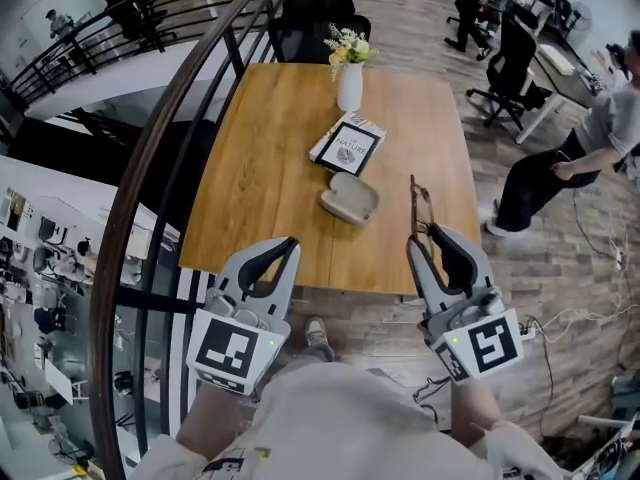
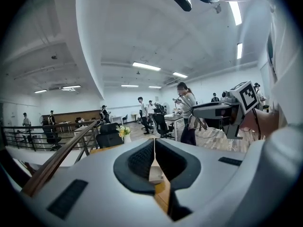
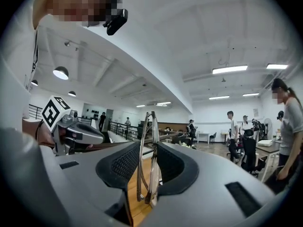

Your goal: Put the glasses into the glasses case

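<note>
- The person stands at the near end of a wooden table (image 1: pixel 260 168), a gripper in each hand, both held out side by side over the table's near edge.
- The right gripper (image 1: pixel 422 236) is clamped on the glasses (image 1: pixel 418 206). In the right gripper view the folded frame (image 3: pixel 147 160) stands edge-on between the dark ribbed pads (image 3: pixel 124 163) and rises above the jaw tips.
- The left gripper (image 1: pixel 290 243) carries nothing. In the left gripper view its jaws (image 2: pixel 154 141) are closed tip to tip, with only a bit of table showing below them.
- The glasses case (image 1: pixel 349 199), a pale, rounded shell, lies on the table ahead of the grippers, roughly between them. It sits left of the glasses and clear of them.
- Just beyond the case lies a book (image 1: pixel 349 146) with a dark cover, set at an angle.
- Farther along the table stands a white vase (image 1: pixel 350 86) with yellow and white flowers (image 1: pixel 348 46).
- A black office chair (image 1: pixel 320 18) is at the far end of the table.
- A dark curved railing (image 1: pixel 150 168) runs along the table's left side.
- A person in dark trousers (image 1: pixel 570 158) bends forward on the wooden floor to the right.
</note>
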Demonstrator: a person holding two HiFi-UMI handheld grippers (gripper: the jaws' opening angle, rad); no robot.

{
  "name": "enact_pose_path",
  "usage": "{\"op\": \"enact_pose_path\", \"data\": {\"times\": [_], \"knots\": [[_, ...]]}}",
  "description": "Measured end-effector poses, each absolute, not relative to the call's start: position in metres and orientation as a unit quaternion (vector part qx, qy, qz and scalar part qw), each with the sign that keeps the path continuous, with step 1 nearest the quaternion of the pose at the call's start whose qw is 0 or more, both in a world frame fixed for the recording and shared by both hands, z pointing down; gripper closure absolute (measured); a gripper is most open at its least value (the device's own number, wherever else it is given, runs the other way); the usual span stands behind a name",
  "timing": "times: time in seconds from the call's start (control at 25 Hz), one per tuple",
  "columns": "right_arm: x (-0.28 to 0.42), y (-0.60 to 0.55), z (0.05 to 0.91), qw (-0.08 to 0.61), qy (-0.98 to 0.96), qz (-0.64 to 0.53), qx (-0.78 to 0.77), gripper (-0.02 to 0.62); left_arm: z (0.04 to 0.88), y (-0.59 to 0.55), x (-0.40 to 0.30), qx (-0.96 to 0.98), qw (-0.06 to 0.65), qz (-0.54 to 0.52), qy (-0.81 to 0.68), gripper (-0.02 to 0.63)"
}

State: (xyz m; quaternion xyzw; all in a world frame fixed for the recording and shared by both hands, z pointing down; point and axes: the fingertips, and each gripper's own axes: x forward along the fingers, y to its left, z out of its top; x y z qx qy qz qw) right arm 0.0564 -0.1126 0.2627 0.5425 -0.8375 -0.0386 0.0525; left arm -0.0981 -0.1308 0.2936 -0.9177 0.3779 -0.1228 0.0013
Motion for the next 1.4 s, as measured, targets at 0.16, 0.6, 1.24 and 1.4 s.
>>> {"op": "enact_pose_path", "data": {"times": [0.16, 0.6, 1.24, 1.4], "knots": [[0.044, -0.151, 0.271, 0.064, -0.835, -0.033, 0.545, 0.46, 0.301, -0.172, -0.115, -0.918, 0.002, -0.128, 0.375, 0.584], [0.051, -0.2, 0.301, 0.094, -0.838, -0.019, 0.537, 0.46, 0.331, -0.223, -0.109, -0.921, 0.008, -0.148, 0.361, 0.584], [0.066, -0.251, 0.317, 0.137, -0.863, -0.033, 0.486, 0.46, 0.338, -0.254, -0.093, -0.894, -0.007, -0.156, 0.42, 0.584], [0.07, -0.274, 0.33, 0.184, -0.857, -0.022, 0.481, 0.46, 0.335, -0.271, -0.086, -0.889, 0.013, -0.162, 0.428, 0.584]]}}
